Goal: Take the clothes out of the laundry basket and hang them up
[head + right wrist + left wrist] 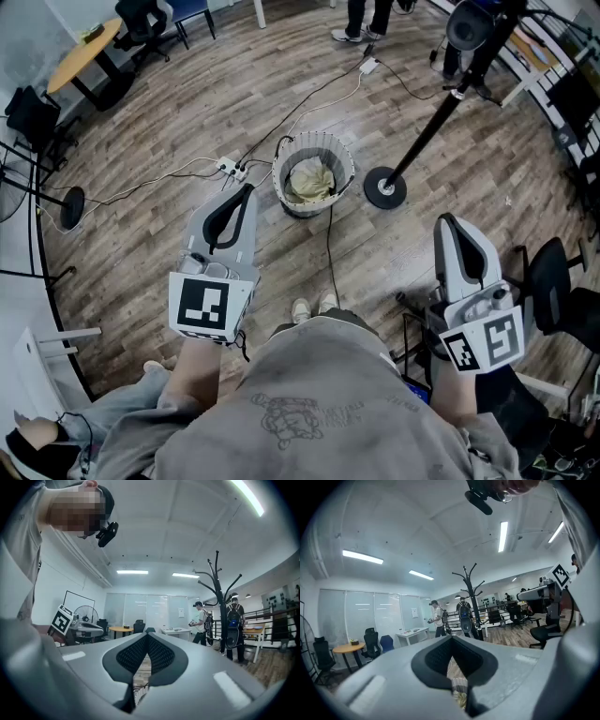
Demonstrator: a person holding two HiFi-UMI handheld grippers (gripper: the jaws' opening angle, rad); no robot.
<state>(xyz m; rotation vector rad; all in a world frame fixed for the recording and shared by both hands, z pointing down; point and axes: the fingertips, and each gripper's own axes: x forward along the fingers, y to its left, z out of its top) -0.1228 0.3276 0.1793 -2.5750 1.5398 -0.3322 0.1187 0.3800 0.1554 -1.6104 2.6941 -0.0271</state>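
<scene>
The left gripper (247, 188) is held closed, its jaws met at the tips with nothing between them. The right gripper (447, 221) is likewise closed and empty. Both are raised in front of the person, well apart from each other and pointed forward over the wooden floor (169, 112). The laundry basket (284, 165) is set on the floor just ahead of the left gripper and apart from it, and the pale clothes (312, 180) are seen bundled inside it. In the left gripper view, what seems to be the basket is glimpsed through the gap below the jaw tips. A coat stand (385, 187) is placed just right of the basket. Cables (330, 248) are trailed across the floor around it.
</scene>
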